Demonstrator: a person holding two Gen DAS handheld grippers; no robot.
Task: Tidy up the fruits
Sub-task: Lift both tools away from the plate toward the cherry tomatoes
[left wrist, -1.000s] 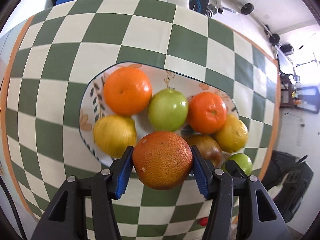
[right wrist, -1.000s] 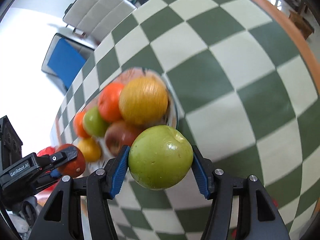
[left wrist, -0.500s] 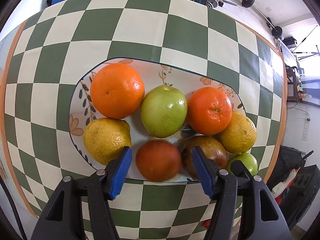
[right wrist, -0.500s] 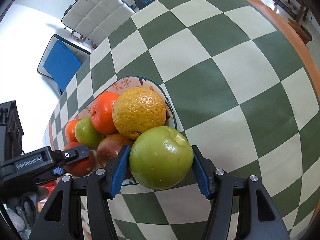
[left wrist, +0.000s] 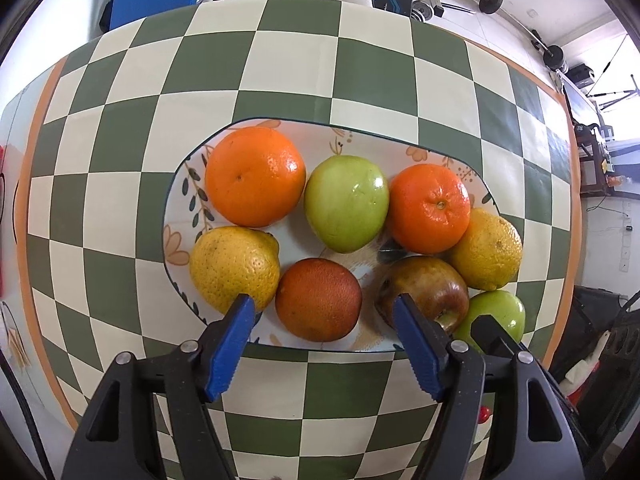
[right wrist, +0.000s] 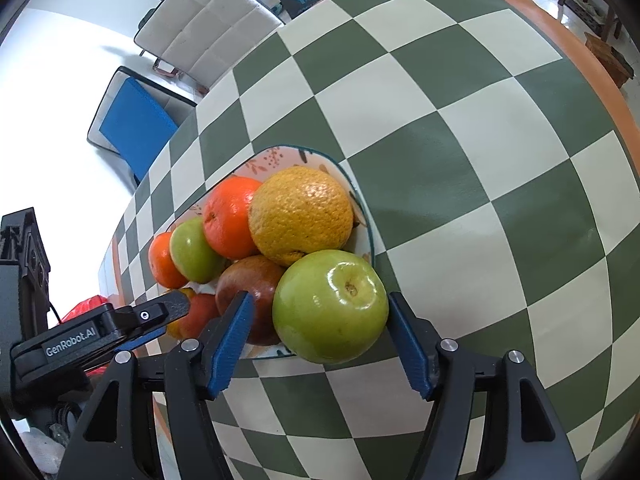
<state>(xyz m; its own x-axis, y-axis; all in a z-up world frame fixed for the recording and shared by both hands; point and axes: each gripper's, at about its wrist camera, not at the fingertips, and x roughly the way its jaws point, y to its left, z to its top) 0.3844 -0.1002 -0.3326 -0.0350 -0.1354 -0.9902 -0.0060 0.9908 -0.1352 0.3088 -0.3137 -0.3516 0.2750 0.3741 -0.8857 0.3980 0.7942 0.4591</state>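
Note:
A patterned oval plate point(left wrist: 188, 184) on the checkered table holds several fruits: two oranges, a green apple point(left wrist: 346, 203), two yellow citrus, a brown-red apple point(left wrist: 424, 286) and a dark orange fruit point(left wrist: 318, 299). My left gripper point(left wrist: 322, 316) is open and empty, its fingers either side of the dark orange fruit at the plate's near rim. My right gripper point(right wrist: 318, 312) is open around a second green apple point(right wrist: 330, 306), which rests at the plate's edge point(right wrist: 370, 236); the left finger stands apart from it. That apple also shows in the left wrist view point(left wrist: 496, 314).
The green and cream checkered tablecloth point(left wrist: 360, 72) has an orange border. A white chair point(right wrist: 208, 28) and a blue-seated chair point(right wrist: 132, 128) stand beyond the far table edge. The left gripper's body point(right wrist: 92, 336) sits low left in the right wrist view.
My left gripper let go of the dark orange fruit onto the plate and pulled back. My right gripper lowered the green apple to the plate's edge and opened its jaws.

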